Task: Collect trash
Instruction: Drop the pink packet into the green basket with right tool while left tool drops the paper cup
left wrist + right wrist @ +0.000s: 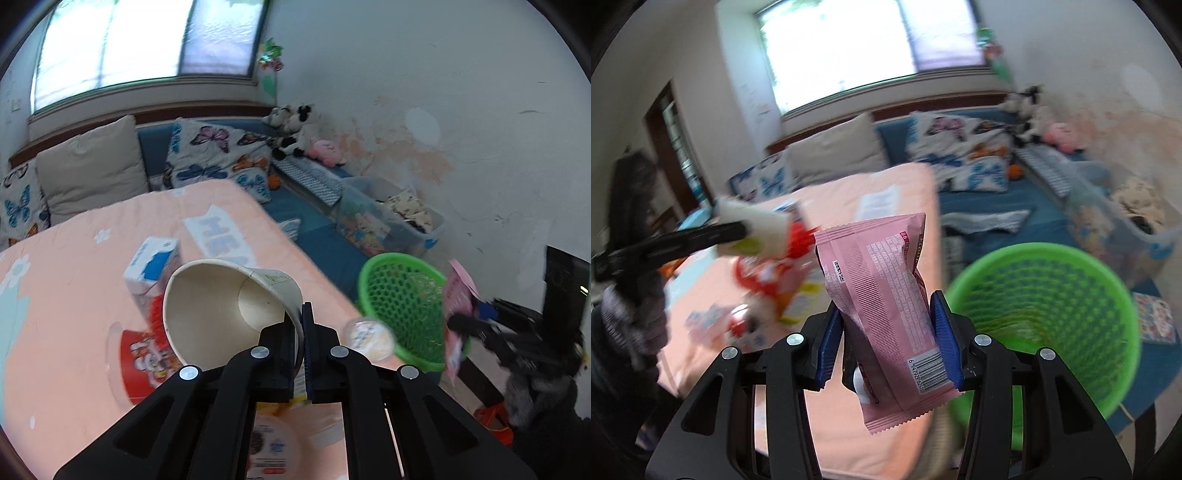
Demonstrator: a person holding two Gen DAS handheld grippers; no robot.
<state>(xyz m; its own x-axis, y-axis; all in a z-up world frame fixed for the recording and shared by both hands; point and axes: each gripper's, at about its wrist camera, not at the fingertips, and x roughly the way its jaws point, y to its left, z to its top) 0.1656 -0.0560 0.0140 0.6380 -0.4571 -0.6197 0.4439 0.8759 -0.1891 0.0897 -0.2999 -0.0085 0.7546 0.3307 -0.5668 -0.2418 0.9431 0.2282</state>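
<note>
Trash is in both tools and none that I can make out lies in the green basket (1049,317) yet, so by my reading the job is at its first drop-offs. Left tool (302,328) is pinched fully shut on the rim of a white paper cup (221,306), which tips on its side with its mouth toward the camera, lifted clear of the pink-covered table (74,295). Right tool (884,332) is clamped partway closed on a pink snack packet (882,295), standing upright between the blue pads (942,332), with the basket just beyond it at about 3 o'clock in the right wrist view. From the left wrist view the basket sits at 3 o'clock off the table's far edge, and the packet shows blurred at its right rim, close to going in. Left on the table are a blue-and-white carton (151,273) at 10 o'clock of the cup, a red printed wrapper (144,358) at 8 o'clock, and a small round lidded tub (369,338) near the basket; these look like the remaining pickups
</note>
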